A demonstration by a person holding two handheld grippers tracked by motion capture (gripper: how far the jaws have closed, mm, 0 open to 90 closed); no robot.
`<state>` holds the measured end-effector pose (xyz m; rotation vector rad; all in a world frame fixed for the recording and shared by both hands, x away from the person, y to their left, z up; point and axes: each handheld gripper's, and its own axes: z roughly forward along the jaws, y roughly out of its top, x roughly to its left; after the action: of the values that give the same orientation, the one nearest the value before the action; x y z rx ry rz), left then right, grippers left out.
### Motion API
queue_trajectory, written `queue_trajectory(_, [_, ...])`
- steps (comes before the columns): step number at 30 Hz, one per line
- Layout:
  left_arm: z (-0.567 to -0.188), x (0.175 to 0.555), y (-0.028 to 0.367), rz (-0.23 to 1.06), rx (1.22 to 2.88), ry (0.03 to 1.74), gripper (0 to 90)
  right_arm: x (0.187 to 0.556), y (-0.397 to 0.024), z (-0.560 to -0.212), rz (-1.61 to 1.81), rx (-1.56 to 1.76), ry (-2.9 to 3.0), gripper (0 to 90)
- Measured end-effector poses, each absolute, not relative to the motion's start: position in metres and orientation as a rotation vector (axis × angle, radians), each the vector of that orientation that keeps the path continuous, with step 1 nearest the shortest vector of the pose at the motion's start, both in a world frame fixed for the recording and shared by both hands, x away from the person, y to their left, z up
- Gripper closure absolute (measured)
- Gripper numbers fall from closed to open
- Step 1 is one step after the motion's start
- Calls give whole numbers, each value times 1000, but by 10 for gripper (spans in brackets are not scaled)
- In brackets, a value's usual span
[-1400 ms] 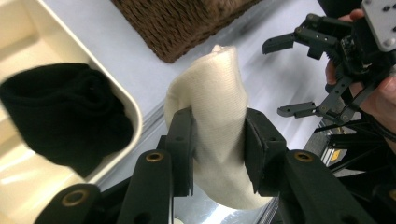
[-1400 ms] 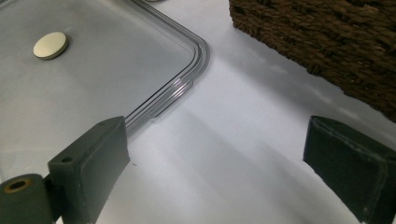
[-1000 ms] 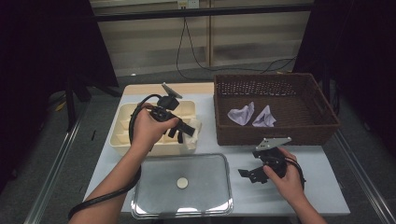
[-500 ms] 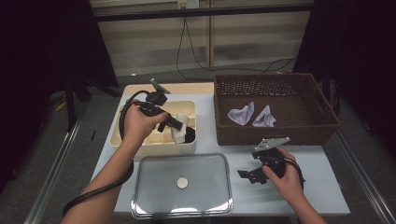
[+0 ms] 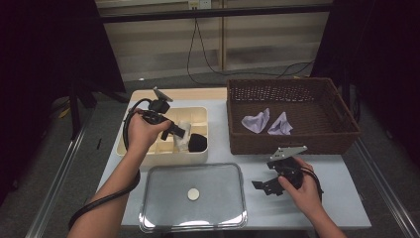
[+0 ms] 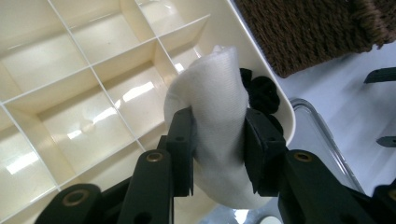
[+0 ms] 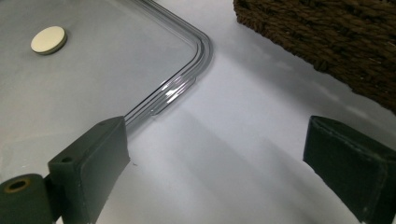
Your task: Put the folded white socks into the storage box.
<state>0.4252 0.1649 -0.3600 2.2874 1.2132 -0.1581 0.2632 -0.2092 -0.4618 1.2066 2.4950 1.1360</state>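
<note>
The left hand-held gripper (image 6: 217,154) is clamped on one rolled white sock (image 6: 219,116), both pads pressing its sides, and holds it over the right end of a cream divided organiser box (image 5: 148,154); in the high view the same hand-held gripper (image 5: 182,134) reaches across the box toward its right-hand cells. One bundle of black socks (image 6: 262,93) sits in the corner cell just beyond the white sock. The right hand-held gripper (image 5: 262,187) rests low over the counter (image 5: 327,163) near its front right, its jaws standing wide apart with nothing between them; its own view shows bare counter between the two pads. Just to its left lies one clear plastic lid (image 5: 208,218), flat on the counter in front of the box, with one small round cream knob (image 5: 193,195) at its centre. Behind the right hand stands one dark woven basket (image 5: 297,144), holding two pale lilac cloth pieces (image 5: 268,123) side by side. The counter is pale grey-white with a wooden strip along its far edge. Around it the room is dim: dark curtains hang at both sides, two black cables (image 5: 198,44) run down a pale wall, and metal rails line the grey floor.
</note>
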Motion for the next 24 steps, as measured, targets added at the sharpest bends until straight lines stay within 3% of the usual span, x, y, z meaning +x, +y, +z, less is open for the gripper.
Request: queue_trajectory(24, [-398,430,165,-141,2322,1261,664,263,-208,-463,1126,1193,2504,67])
